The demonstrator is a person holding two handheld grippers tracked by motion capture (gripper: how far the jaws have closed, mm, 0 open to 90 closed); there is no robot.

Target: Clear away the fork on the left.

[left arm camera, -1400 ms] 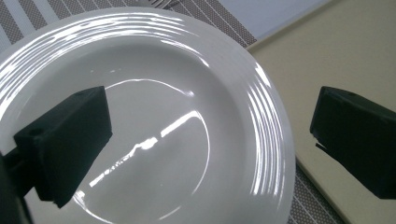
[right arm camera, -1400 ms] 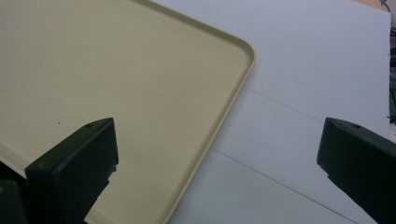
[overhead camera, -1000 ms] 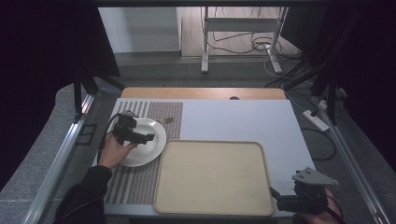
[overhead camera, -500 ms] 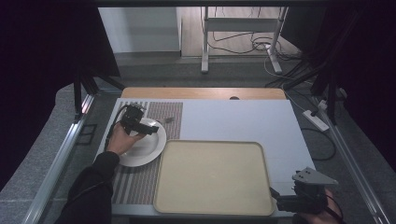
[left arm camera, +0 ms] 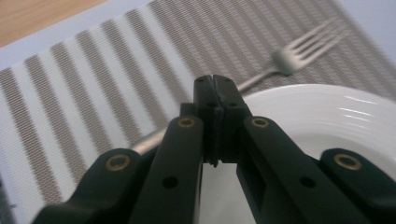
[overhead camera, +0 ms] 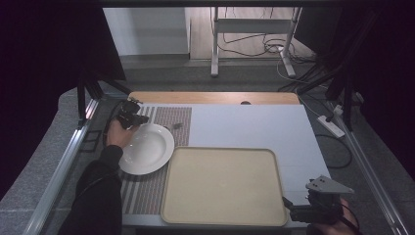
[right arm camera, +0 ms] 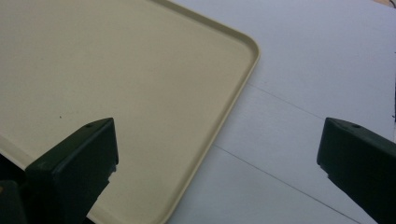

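two grippers: left gripper point(left arm camera: 215, 81) jaws have just closed empty over the fork point(left arm camera: 261, 74); right gripper point(right arm camera: 217, 154) agape
meaning: fork handle likely missed

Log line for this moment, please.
left hand-held gripper: jaws just closed, nothing between, above plate rim by fork | right hand-held gripper: open, idle at tray corner

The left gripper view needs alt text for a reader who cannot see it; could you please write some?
The left tool, jaws shut with nothing between them, points over the rim of a white plate toward a fork. The fork lies beyond on a striped placemat.
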